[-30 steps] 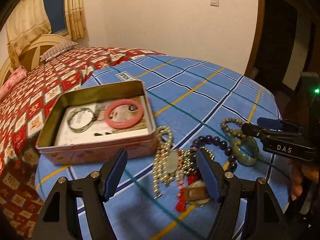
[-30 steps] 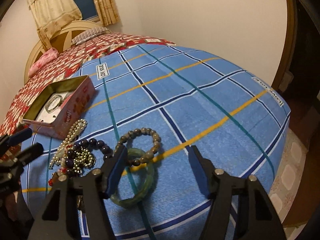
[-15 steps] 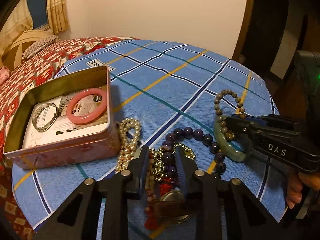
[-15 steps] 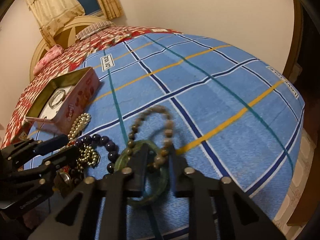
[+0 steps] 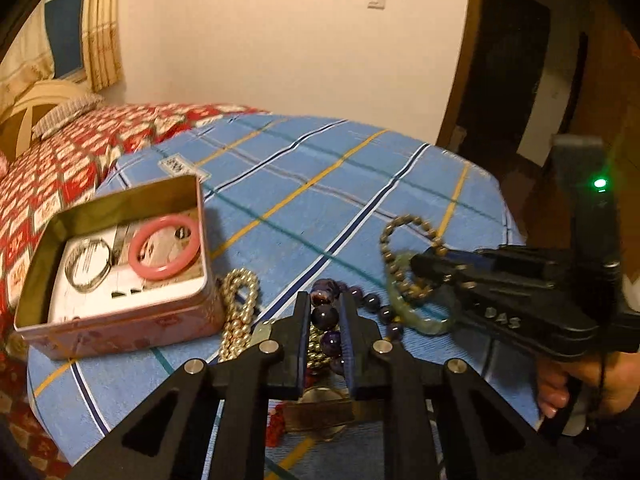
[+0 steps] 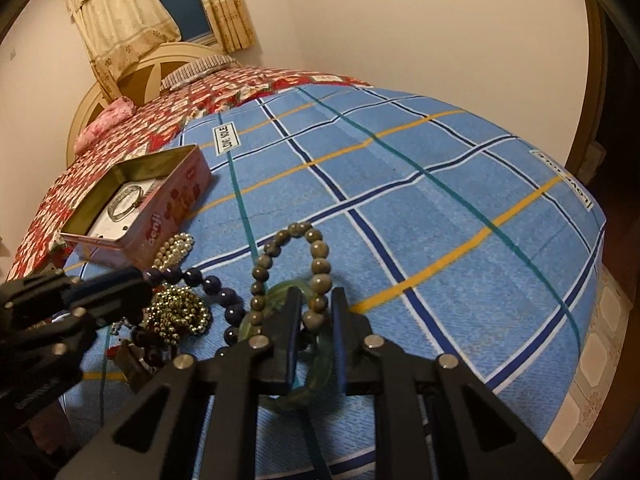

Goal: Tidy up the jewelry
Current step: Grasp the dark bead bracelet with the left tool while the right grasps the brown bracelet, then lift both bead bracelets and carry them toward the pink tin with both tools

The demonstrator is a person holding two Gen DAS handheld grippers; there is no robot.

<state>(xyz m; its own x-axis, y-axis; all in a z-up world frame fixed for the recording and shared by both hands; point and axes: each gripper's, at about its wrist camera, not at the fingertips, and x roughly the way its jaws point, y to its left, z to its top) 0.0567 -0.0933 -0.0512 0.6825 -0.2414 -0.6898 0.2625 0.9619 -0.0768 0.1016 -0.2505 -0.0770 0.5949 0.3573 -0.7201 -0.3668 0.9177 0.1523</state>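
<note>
Left tool (image 5: 325, 312) closing around purple beads (image 5: 323, 314); right tool (image 6: 314, 316), marked "DAS", pinches brown bracelet (image 6: 320, 268)

Matt woven cloth (image 6: 440, 184) on the bed, tin (image 5: 120, 320) of dull brassy metal inside, pink bangle (image 5: 164, 248) glossy, green bangle (image 6: 320, 364) glassy, perhaps jade, purple beads (image 5: 325, 314) polished, gold beads (image 5: 236, 312) shiny, grippers' black matt plastic

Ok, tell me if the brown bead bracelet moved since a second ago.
Yes. The brown bead bracelet, round before, is pinched narrow in the right claw, just left of the yellow stripe.
</note>
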